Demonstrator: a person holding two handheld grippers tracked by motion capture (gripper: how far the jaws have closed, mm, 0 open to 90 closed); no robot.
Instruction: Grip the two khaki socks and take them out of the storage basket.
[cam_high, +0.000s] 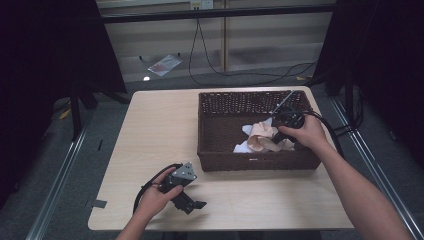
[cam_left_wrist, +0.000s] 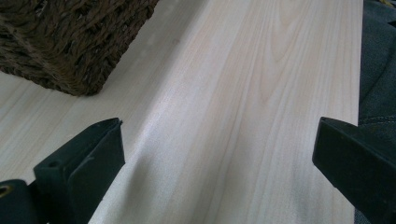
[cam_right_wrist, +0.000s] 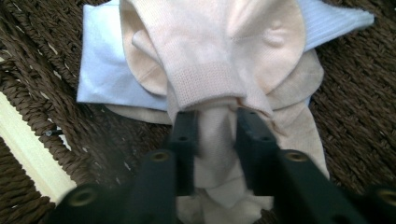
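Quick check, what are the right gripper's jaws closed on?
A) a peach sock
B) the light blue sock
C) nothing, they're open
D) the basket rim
A: in the right gripper view the right gripper has its jaws pinched on a fold of the peach sock, which lies over the light blue sock inside the wicker basket.

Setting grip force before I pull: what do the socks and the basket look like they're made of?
Socks: soft knit fabric, matte; ribbed cuff and folds show between the right gripper jaws. One beige, one pale blue-white.
Basket: dark brown woven fibre, probably wicker or seagrass; twisted strands visible, rough and stiff-looking.
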